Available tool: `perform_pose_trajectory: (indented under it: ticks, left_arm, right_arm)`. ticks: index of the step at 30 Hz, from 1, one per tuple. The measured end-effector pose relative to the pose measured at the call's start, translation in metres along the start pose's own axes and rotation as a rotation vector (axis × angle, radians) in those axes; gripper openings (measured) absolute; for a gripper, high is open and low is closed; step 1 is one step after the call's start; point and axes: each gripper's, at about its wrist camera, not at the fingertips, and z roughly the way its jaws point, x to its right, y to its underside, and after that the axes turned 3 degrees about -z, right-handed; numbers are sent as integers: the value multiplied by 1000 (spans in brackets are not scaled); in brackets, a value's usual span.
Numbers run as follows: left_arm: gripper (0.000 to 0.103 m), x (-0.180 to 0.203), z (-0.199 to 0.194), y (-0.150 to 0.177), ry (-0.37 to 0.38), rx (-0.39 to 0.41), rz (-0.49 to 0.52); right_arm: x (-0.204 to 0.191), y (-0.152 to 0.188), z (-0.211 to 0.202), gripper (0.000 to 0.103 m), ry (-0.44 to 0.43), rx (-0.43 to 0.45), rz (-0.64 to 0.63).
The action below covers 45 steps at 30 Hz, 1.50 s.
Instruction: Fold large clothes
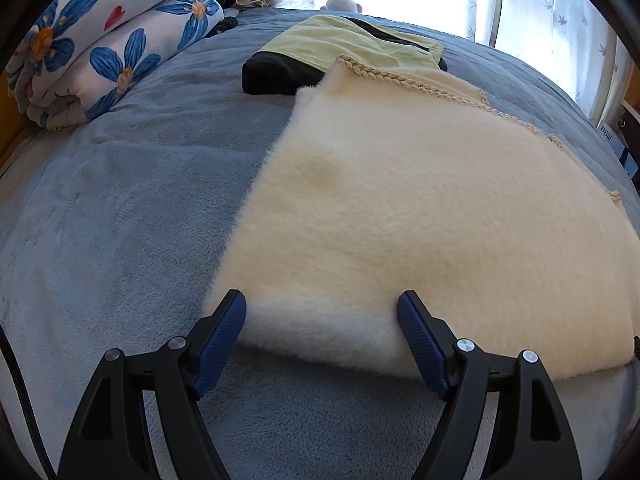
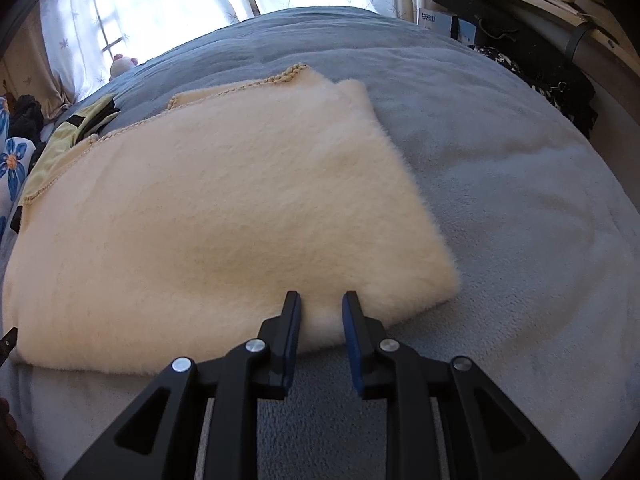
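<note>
Jaws of the left gripper (image 1: 321,304) stand wide apart, straddling the near folded edge of the cream fleece garment (image 1: 400,208) without pinching it. Jaws of the right gripper (image 2: 321,304) sit narrowly apart at the same edge, near its right corner. The garment lies on the bed (image 2: 500,200), stretching away from both, each equally close.

Both the left gripper (image 1: 321,304) and right gripper (image 2: 321,304) have black angular arms, silver screws and ribbed blue jaws.
</note>
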Motion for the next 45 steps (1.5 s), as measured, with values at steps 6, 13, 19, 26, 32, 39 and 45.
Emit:
perform_pose_trajectory:
  ticks: [6,13,19,26,32,39,45]
  left_arm:
    - [80,-1,1,0,17,0,-8]
    - [83,0,-6,4,43,-10,-34]
    - [83,-1,-17,12,189,-105,-99]
    - [86,7,-42,27,240,-143,-110]
    - [89,18,-56,39,332,-170,-112]
    - [89,26,-52,44,458,-186,-127]
    - [89,18,-29,46,506,-211,-195]
  right_arm:
    - [-5,0,-1,22,41,8,-15]
    - [-10,-2,-2,23,62,-14,-42]
    - [-15,-6,-8,23,76,-54,-48]
    - [-1,8,-33,62,-197,-97,106]
    - [-21,23,-58,63,-302,-99,72]
    - [-45,25,-72,63,-326,-56,7]
    - [-62,24,-72,63,-304,0,-60]
